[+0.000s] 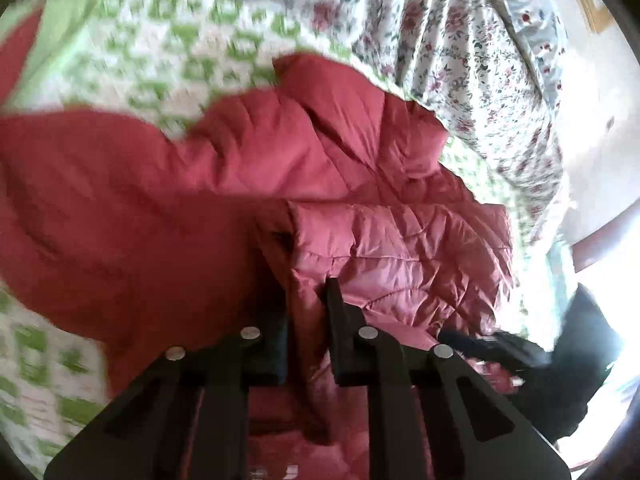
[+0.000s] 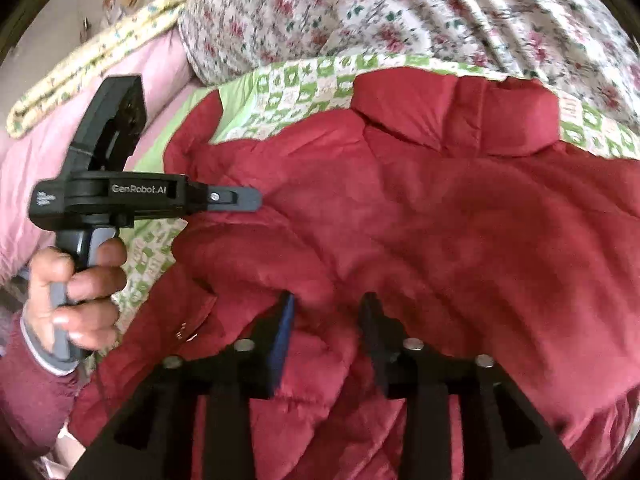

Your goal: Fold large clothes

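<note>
Presently the left gripper has its fingers pinched on a fold of the red padded jacket, fabric wedged between the pads. The right gripper stands part open over the jacket's lower portion, gripping nothing. The jacket lies spread across the green-checked quilt, collar toward the floral bedding at the bed's far edge.
</note>
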Motion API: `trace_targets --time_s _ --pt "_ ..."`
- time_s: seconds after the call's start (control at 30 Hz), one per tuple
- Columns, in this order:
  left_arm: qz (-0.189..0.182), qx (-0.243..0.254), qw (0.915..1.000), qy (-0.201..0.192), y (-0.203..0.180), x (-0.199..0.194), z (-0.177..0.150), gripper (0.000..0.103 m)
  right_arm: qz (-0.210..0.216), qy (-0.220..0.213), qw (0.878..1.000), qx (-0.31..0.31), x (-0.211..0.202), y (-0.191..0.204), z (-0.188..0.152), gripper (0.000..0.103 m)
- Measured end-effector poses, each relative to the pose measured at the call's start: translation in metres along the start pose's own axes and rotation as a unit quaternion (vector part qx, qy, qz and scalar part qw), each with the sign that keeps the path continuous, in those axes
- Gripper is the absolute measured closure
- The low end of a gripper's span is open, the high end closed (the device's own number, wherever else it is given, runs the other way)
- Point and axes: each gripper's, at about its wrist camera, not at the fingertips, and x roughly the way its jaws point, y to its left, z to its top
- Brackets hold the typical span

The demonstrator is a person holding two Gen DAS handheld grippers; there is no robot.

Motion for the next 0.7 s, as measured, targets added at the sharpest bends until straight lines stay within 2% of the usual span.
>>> trace_targets --time_s 0.1,0.2,0.27,0.37,0.43,0.5,0.57,0.7 --pt "0.055 0.038 0.9970 -0.038 0.005 -0.016 0.004 0.091 -0.017 -0.029 0.999 0.031 -0.023 -0.021 -0.002 0.065" --pt "0.061 0.049 0.9963 -0.036 0.011 -0.015 0.003 0.091 -0.052 -0.072 0.993 0.077 -0.048 -0.054 0.003 0.064" --pt "0.080 0.065 0.9941 -0.034 0.011 -0.008 -0.003 0.090 -0.071 -0.086 0.988 0.110 -0.058 -0.079 0.006 0.061" --pt "0.104 0.083 0.9900 -0.047 0.005 0.000 -0.006 0.090 -0.100 -0.086 0.981 0.144 -0.059 -0.113 0.010 0.061" --pt "0.112 0.088 0.9880 -0.060 0.002 0.002 -0.006 0.089 -0.116 -0.072 0.977 0.164 -0.052 -0.131 0.009 0.061" --pt "0.127 0.095 0.9847 -0.071 -0.001 0.002 -0.006 0.084 -0.118 -0.058 0.974 0.183 -0.043 -0.145 0.003 0.063" --pt "0.144 0.096 0.9816 -0.081 -0.003 -0.005 -0.007 0.077 -0.115 -0.046 0.974 0.191 -0.033 -0.153 -0.002 0.064" --pt "0.161 0.089 0.9755 -0.121 -0.008 -0.035 -0.010 0.074 -0.126 -0.045 0.973 0.186 -0.024 -0.152 -0.006 0.064"
